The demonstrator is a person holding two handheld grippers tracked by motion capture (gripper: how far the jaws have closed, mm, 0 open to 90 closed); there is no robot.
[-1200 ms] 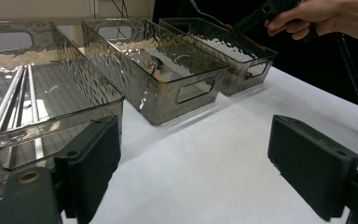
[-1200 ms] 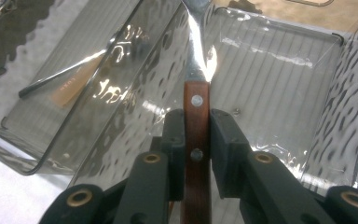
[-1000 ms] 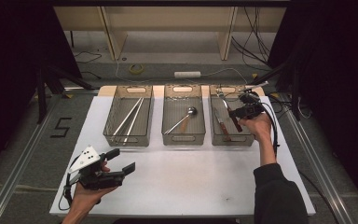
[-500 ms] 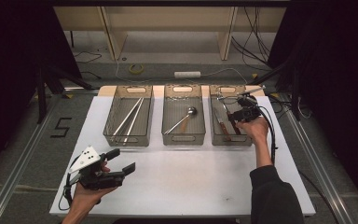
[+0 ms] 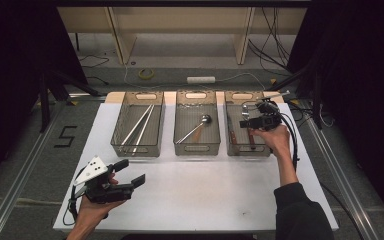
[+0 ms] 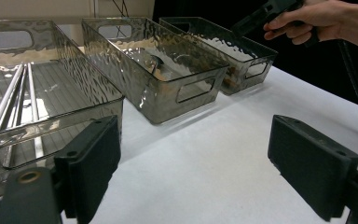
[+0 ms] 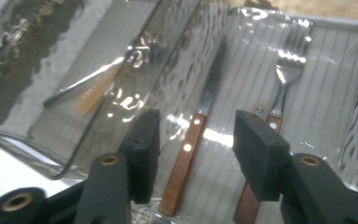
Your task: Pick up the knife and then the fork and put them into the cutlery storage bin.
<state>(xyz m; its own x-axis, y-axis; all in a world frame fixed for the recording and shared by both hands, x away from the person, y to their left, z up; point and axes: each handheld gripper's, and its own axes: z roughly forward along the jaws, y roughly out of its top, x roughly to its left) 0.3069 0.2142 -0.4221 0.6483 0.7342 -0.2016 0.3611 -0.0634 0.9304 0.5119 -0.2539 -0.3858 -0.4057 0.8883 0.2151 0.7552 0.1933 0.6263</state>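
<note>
At the left of the white table (image 5: 200, 200), the left gripper (image 5: 130, 172) is hovering low over the bare surface in a person's left hand (image 5: 92, 212), its jaws standing wide apart with nothing between them; in the left gripper view the two black pads (image 6: 93, 165) are framing open tabletop. Behind it, the left-hand bin (image 5: 137, 150) is holding a set of metal chopsticks (image 5: 139, 126) lying lengthwise, seen again as pale rods (image 6: 14, 100) through the clear wall. The middle bin (image 5: 196, 149) is carrying a ladle-like spoon (image 5: 195, 129) lying at a slant, bowl toward the far end. Over the right-hand bin (image 5: 232, 151), the right gripper (image 5: 246, 123) is hanging in the person's right hand (image 5: 275, 140), and its jaws have just been opening, standing parted with nothing pinched. In the right gripper view, the pads (image 7: 144, 154) are spreading above the bin floor, where a wooden-handled knife (image 7: 191, 154) is lying between them and below, not touched by either. Just beside the knife to the right, a wooden-handled fork (image 7: 286, 70) is resting flat, tines toward the far wall, its handle partly hidden behind the right pad. From above, the knife (image 5: 230, 131) is lying along the left side of that bin.
</note>
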